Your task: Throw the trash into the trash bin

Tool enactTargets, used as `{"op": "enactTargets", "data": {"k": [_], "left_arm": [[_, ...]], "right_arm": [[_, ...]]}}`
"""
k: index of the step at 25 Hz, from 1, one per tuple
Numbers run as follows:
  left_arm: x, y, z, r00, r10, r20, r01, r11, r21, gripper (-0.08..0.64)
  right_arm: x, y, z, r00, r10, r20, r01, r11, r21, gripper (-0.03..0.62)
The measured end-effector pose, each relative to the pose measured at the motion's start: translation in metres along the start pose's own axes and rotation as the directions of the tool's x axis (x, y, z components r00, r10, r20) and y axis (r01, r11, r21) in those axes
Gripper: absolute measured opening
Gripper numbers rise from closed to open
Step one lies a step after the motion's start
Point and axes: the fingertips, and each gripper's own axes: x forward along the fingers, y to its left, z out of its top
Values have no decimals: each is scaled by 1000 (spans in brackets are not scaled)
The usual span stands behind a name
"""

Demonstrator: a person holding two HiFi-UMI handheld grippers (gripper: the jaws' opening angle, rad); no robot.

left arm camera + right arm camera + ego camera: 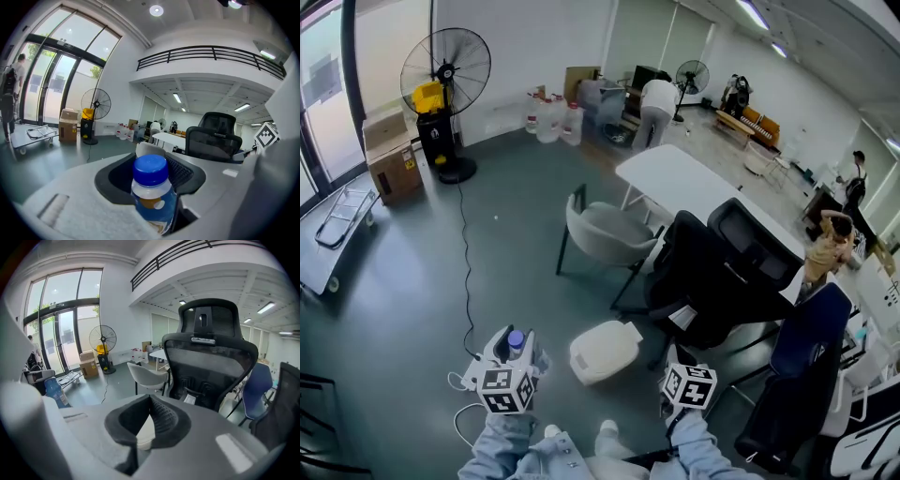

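A clear plastic bottle (pixel 517 339) with a blue cap and blue label stands upright between the jaws of my left gripper (pixel 517 350), which is shut on it. In the left gripper view the bottle (pixel 152 197) fills the gap between the dark pads of the left gripper (pixel 151 158). A white trash bin (pixel 605 352) with a closed lid sits on the floor just right of the bottle, between both grippers. My right gripper (pixel 677 358) hangs to the bin's right. In its own view the right gripper (pixel 150 398) has its pad tips touching and holds nothing; the bin (pixel 144 433) shows below them.
Two black office chairs (pixel 722 272) and a blue chair (pixel 811 347) crowd the right side behind the bin. A grey shell chair (pixel 605 230) and a white table (pixel 694 187) stand beyond. A cable (pixel 467 281) runs across the floor to a fan (pixel 445 70). People stand far off.
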Motion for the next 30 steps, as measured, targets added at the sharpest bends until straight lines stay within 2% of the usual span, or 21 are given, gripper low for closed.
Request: {"op": "enactTargets", "data": {"k": [5, 15, 22, 30], "left_arm": [[11, -8, -1, 1000, 18, -2, -18, 1000, -3, 202], [17, -17, -13, 998, 43, -39, -42, 999, 13, 202], [17, -10, -65, 990, 59, -131, -59, 998, 5, 202], [27, 2, -142, 972, 74, -221, -80, 997, -16, 202]], "right_arm": [[12, -12, 14, 1000, 8, 9, -7, 1000, -19, 3], [29, -29, 0, 999, 23, -27, -23, 1000, 6, 3], [52, -27, -44, 993, 45, -105, -44, 999, 7, 3], [94, -20, -106, 983, 62, -173, -71, 996, -48, 3]]}}
